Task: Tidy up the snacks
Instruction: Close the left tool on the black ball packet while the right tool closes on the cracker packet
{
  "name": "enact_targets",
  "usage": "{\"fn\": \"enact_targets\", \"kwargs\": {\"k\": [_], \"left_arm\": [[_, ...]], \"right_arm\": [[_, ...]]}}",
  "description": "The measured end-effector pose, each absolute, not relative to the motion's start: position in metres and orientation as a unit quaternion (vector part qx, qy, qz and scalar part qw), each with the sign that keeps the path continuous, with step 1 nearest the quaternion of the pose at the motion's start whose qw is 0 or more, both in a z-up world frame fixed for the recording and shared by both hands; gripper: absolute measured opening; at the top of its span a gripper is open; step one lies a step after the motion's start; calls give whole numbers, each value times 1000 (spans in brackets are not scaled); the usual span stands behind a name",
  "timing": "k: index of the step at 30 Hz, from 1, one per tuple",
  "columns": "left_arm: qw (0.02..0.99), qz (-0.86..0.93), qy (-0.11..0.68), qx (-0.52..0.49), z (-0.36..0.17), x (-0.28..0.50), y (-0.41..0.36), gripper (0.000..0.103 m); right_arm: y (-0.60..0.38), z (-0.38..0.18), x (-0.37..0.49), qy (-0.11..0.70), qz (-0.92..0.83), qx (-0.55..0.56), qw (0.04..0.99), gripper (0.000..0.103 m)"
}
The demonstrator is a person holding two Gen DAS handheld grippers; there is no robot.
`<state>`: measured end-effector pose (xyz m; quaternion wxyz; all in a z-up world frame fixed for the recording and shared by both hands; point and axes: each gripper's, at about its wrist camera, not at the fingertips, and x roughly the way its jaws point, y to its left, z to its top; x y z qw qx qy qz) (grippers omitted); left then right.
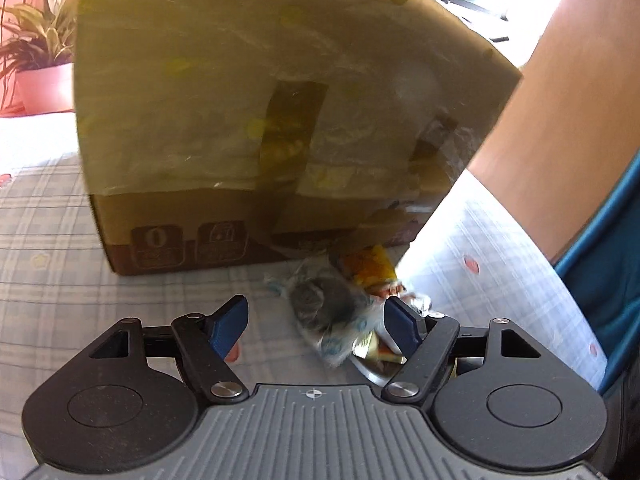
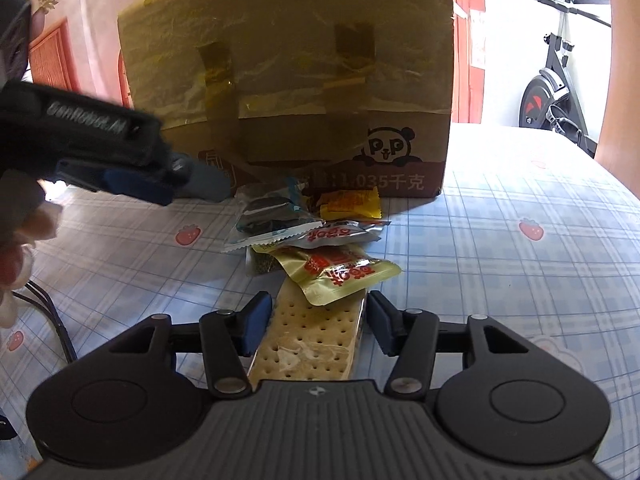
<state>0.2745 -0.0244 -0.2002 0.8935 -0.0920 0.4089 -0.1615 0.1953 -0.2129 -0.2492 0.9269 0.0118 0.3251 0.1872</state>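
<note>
Snack pile in front of the tape-patched brown cardboard box (image 2: 288, 80) on the checked bench (image 2: 520, 280). Right tool (image 2: 318, 320) open, astride the long perforated cracker pack (image 2: 312, 344); closing could drag the overlapping gold sachet (image 2: 340, 276). Left tool (image 1: 316, 320) open, holding nothing; the clear dark-cookie wrapper (image 1: 324, 304) may slip.

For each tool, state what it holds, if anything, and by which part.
Neither holds anything. The left tool is open around the clear-wrapped dark cookie. The right tool is open astride the long cracker pack, pads apart from it.
</note>
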Motion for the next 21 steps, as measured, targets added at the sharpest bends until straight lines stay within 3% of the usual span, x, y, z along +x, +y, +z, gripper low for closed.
{"fn": "enact_targets", "kwargs": {"k": [12,15,17,21], "left_arm": [[887,-109,437,-102,-225,309,-61,77],[886,-109,442,-89,-233,311,-63,71],[888,-118,435,-90,-236,307,-60,59],[889,-124,433,-79,-236,298,-46,52]], "right_arm": [[-215,-250,193,323,190,20,927,56],[-215,-250,193,323,191,20,927,56],[-215,-250,193,323,191,20,927,56],[-215,-250,193,323,191,21,927,56]]}}
